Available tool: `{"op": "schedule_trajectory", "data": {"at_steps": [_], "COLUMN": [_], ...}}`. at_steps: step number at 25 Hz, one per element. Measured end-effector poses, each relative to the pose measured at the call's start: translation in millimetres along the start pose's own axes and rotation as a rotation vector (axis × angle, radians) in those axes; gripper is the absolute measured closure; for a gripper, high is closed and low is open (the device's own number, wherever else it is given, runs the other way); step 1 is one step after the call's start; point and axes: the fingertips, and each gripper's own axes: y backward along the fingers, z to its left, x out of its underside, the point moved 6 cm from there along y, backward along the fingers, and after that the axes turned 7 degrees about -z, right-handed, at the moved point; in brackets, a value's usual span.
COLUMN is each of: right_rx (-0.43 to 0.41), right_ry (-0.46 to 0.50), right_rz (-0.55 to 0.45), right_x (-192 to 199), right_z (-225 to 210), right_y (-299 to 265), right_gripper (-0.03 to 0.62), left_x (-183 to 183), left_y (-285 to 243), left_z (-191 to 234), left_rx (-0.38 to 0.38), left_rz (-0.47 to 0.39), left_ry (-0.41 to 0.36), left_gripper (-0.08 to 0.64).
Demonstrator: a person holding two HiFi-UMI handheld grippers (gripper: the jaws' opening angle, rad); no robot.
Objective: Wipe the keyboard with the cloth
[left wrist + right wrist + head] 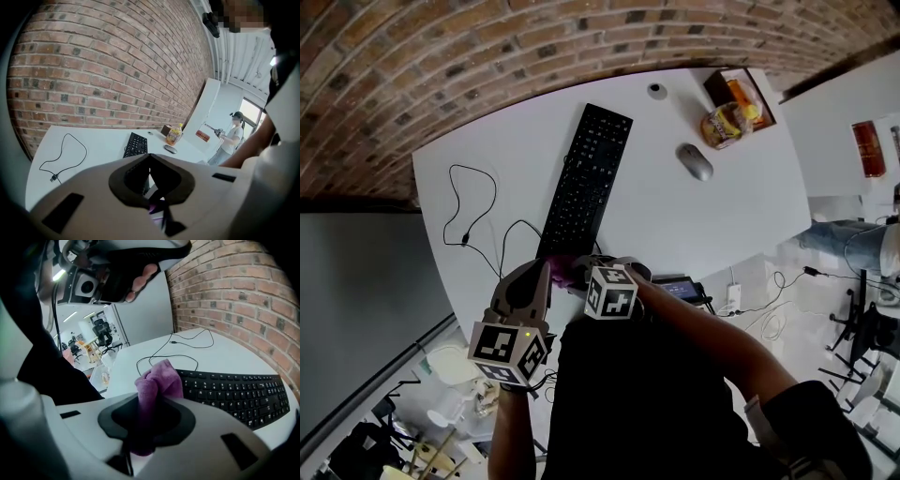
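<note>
The black keyboard lies slantwise on the white table, and it also shows in the left gripper view and the right gripper view. My right gripper is at the keyboard's near end, shut on a bunched purple cloth. In the right gripper view the cloth sticks up between the jaws of the right gripper, just beside the keys. My left gripper hangs close to the left of the cloth, its jaws meeting at the tips. A sliver of purple shows through the gap below them.
A black cable loops on the table left of the keyboard. A grey mouse, a snack bag and a brown box lie at the far right. The brick wall runs behind the table. A person stands far off.
</note>
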Motion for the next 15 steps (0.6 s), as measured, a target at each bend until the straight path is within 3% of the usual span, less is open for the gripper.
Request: {"op": "schedule_trajectory", "data": {"at_steps": [15], "right_rx": [0.1], "right_ry": [-0.062], "right_rz": [-0.104], "right_x": [-8], "right_z": [-19], "right_y": [70], "right_gripper": [0.495], "left_x": [10], "left_y": [8], "left_z": [-24], "left_rx": [0.029], "left_rz": [0.005], "left_ry": [-0.012], "left_gripper": [0.546]}}
